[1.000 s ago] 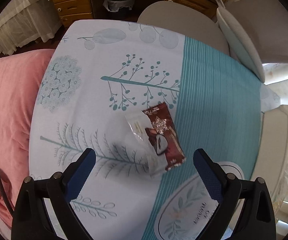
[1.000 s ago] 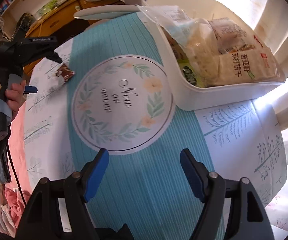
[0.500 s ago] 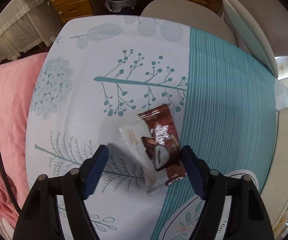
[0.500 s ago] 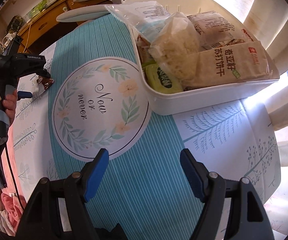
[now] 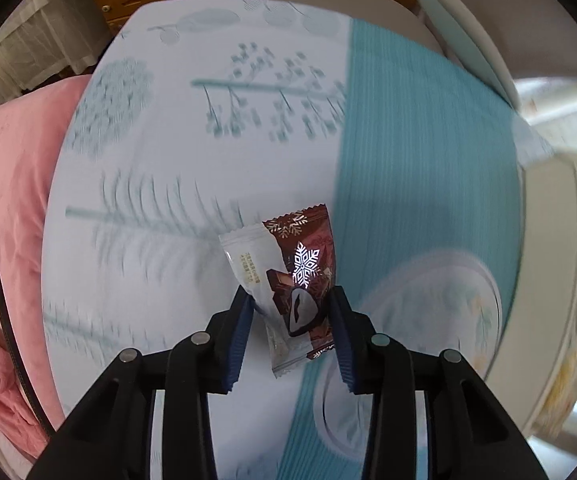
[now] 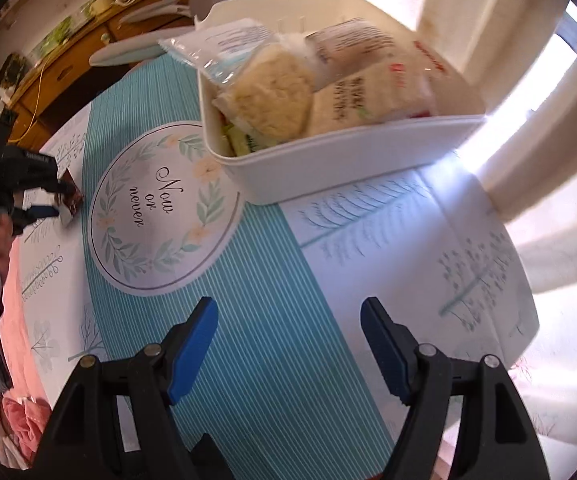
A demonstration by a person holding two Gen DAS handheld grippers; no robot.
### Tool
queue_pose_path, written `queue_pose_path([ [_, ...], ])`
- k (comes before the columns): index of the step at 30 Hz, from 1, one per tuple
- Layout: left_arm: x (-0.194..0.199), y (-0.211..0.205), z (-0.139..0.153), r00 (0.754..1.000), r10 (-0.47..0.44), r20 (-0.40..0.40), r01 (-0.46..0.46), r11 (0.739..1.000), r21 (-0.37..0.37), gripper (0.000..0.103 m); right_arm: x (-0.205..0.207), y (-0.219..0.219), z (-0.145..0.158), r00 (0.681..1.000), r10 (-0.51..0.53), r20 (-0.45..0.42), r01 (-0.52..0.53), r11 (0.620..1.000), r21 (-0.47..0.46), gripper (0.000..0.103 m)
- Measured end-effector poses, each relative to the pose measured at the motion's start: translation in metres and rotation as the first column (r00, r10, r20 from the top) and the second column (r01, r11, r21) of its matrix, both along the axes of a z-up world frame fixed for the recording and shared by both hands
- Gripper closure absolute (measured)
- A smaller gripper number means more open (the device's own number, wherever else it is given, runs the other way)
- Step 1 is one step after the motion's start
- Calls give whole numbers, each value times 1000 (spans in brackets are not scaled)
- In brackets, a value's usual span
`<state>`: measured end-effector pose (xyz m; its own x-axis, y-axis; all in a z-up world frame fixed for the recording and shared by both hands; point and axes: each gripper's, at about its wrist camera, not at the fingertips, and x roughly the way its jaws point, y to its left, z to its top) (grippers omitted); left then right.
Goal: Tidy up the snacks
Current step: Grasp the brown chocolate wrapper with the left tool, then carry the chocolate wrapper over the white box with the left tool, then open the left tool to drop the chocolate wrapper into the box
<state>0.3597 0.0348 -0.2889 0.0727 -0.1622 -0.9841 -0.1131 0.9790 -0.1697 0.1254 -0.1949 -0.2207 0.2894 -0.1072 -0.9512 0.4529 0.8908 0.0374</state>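
Now clamped in left gripper (image 5: 291, 309) jaws: brown snowflake-printed chocolate packet (image 5: 292, 284), previously flat on counter (image 6: 280, 240), left of "Now or never" medallion (image 6: 160, 208). Right gripper (image 6: 288, 344) jaws wide, empty, near white snack bin (image 6: 352, 160).

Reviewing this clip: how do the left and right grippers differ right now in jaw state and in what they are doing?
The left gripper has its jaws closed in on the chocolate snack packet; the right gripper has jaws spread wide with nothing between them. The left one sits over the white leaf-print part of the tablecloth; the right one hangs over the teal stripe, short of the white snack bin. Both have black bodies and blue finger pads.
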Motion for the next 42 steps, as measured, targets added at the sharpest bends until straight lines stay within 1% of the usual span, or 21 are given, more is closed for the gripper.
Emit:
queue_pose_path([
  [3, -28, -11, 9, 999, -51, -8, 51, 998, -24, 67, -14, 1, 4, 1000, 5, 10, -4, 1000, -14, 29],
  [7, -60, -30, 22, 993, -116, -16, 116, 993, -39, 67, -33, -5, 12, 999, 8, 31, -7, 999, -37, 29],
  [9, -74, -39, 31, 992, -128, -20, 127, 991, -48, 67, -38, -11, 13, 999, -3, 39, 4, 999, -31, 29],
  [12, -94, -57, 46, 987, -159, -36, 156, 986, -58, 67, -41, -25, 12, 1000, 3, 24, -2, 1000, -15, 29],
  [13, -98, -62, 51, 986, -163, -46, 159, 985, -72, 67, -41, -29, 11, 1000, 10, 13, -10, 1000, -23, 29],
  [14, -103, -72, 63, 985, -166, -48, 160, 982, -96, 67, -41, -32, 10, 1000, 17, 6, -17, 999, -29, 29],
  [15, -110, -80, 72, 985, -167, -42, 162, 982, -99, 67, -40, -38, 8, 1000, 31, 0, -31, 999, -24, 29],
  [17, -123, -100, 91, 984, -176, -7, 175, 979, -102, 67, -38, -49, 6, 998, 50, -29, -50, 999, -4, 29],
  [19, -134, -116, 110, 981, -190, 27, 192, 975, -108, 67, -36, -58, 6, 996, 75, -39, -74, 997, 23, 29],
  [22, -141, -154, 137, 972, -217, 94, 226, 970, -95, 67, -33, -72, 7, 988, 149, -48, -145, 987, 66, 29],
  [24, -144, -180, 154, 960, -237, 150, 251, 965, -80, 66, -29, -81, 8, 973, 226, -47, -221, 970, 100, 29],
  [27, -148, -217, 174, 944, -256, 209, 274, 960, -64, 66, -24, -96, 13, 952, 303, -33, -299, 949, 105, 29],
  [30, -145, -251, 184, 928, -267, 259, 295, 952, -77, 66, -19, -114, 19, 945, 326, -19, -323, 942, 95, 29],
  [35, -143, -282, 196, 899, -275, 340, 321, 943, -86, 65, -8, -150, 25, 942, 335, 4, -334, 938, 95, 28],
  [36, -143, -287, 198, 893, -274, 357, 328, 939, -100, 57, -6, -156, 25, 941, 339, 8, -339, 936, 95, 28],
  [37, -144, -290, 198, 891, -272, 365, 331, 937, -110, 39, -3, -160, 26, 938, 345, 13, -345, 934, 96, 28],
  [39, -146, -295, 202, 888, -254, 384, 322, 939, -123, 23, 2, -165, 27, 932, 361, 20, -361, 928, 95, 28],
  [42, -150, -292, 207, 884, -245, 398, 306, 947, -99, 23, 9, -165, 28, 917, 397, 22, -398, 912, 98, 25],
])
